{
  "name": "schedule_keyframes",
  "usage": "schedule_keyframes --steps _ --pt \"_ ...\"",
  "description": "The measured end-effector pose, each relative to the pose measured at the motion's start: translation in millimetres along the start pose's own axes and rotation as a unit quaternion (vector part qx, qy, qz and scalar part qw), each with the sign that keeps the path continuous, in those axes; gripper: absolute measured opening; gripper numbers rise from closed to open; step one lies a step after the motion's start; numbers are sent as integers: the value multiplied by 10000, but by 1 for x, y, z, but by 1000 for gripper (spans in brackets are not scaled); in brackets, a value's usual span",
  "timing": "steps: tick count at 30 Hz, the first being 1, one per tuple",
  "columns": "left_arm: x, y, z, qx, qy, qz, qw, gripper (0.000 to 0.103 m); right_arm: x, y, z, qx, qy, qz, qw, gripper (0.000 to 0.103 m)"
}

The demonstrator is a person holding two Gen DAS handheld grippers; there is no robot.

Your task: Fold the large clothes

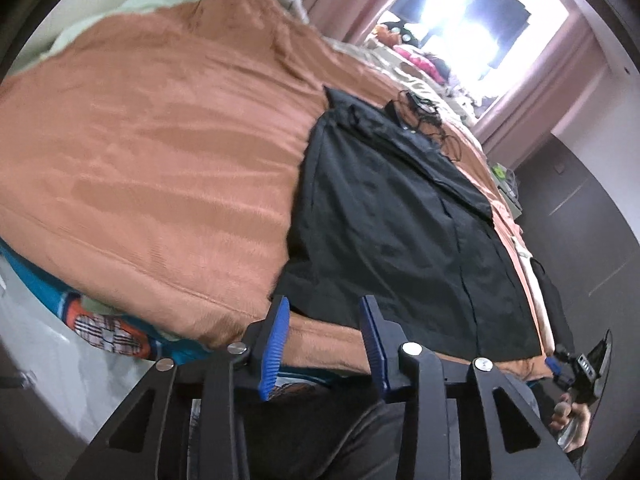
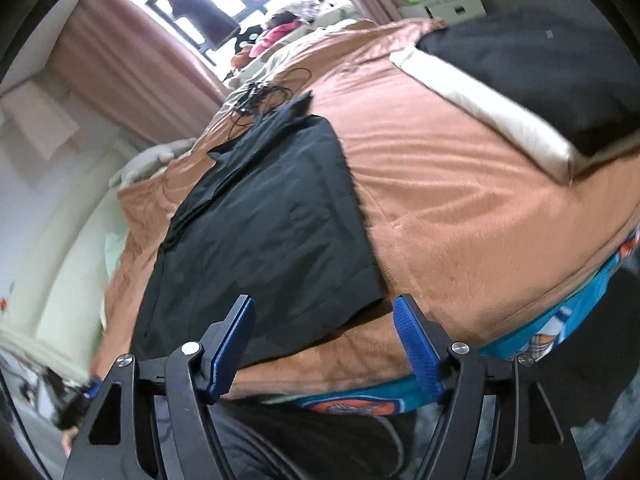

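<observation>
Lying flat on orange blanket (image 1: 160,152): black garment (image 1: 392,216); left gripper (image 1: 324,344), right gripper (image 2: 324,344) parted, empty.

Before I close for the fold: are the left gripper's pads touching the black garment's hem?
Apart. The left wrist view shows the left gripper open, orange blanket visible between its pads and the black garment hem.

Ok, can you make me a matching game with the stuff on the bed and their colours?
Things:
1. blanket
2. shirt
3. finger pads
4. curtain

Colours:
A. blue
B. pink
C. orange-brown
D. black

Pairs: 1-C, 2-D, 3-A, 4-B
</observation>
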State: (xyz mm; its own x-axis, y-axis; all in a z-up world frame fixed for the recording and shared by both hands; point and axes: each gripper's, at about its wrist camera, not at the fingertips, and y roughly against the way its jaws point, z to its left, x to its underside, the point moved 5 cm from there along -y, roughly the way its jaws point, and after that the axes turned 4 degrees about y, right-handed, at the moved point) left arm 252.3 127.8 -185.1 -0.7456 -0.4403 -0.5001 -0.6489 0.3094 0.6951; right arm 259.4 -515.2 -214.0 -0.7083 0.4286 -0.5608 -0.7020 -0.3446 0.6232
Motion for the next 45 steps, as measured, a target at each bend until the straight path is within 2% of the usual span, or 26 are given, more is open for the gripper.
schedule_keyframes --steps 7,11,16,23,24,25,27,29,32,34,36,41,43,44,45 --pt "-7 -52 9 -285 15 505 9983 37 -5 -31 -22 -157 -450 109 9988 72" --pt "-11 -71 13 -628 -186 575 9962 37 -7 -48 -30 -340 -681 159 9970 72" --pt "-19 -87 17 -636 -189 725 9952 37 -16 -63 -28 -577 -748 199 9953 72" --pt "-27 -91 22 -270 296 820 9958 37 -24 -77 -24 -946 -929 199 9910 72" --pt "-25 -90 22 -170 387 865 9954 37 -25 -76 -24 -1047 -990 176 9894 65" --pt "-22 -88 23 -47 498 910 9946 37 -23 -74 -23 -1270 -1092 183 9857 56" --pt "-14 -81 22 230 676 990 9925 37 -15 -71 -20 -1942 -1337 208 9716 52" --pt "-8 -74 19 496 787 1000 9906 37 -8 -70 -18 -2103 -1348 219 9680 52" --pt "-6 -71 11 770 756 902 9901 37 -1 -74 -13 -2095 -1280 291 9689 52" --pt "-8 -75 7 696 734 866 9911 37 -4 -81 -9 -1912 -1243 275 9733 52" --pt "-11 -81 5 773 867 808 9899 37 -7 -84 -6 -1760 -1280 214 9758 52" --pt "-23 -95 6 567 1087 632 9904 36 -17 -94 -4 -1414 -1431 42 9795 40" --pt "-25 -98 7 414 1087 598 9914 27 -19 -98 -7 -1345 -1518 7 9792 29" --pt "-26 -100 7 301 1062 594 9921 17 -20 -100 -9 -1313 -1551 -3 9791 24" --pt "-28 -101 8 198 1020 577 9929 13 -21 -101 -10 -1278 -1586 -25 9790 12"
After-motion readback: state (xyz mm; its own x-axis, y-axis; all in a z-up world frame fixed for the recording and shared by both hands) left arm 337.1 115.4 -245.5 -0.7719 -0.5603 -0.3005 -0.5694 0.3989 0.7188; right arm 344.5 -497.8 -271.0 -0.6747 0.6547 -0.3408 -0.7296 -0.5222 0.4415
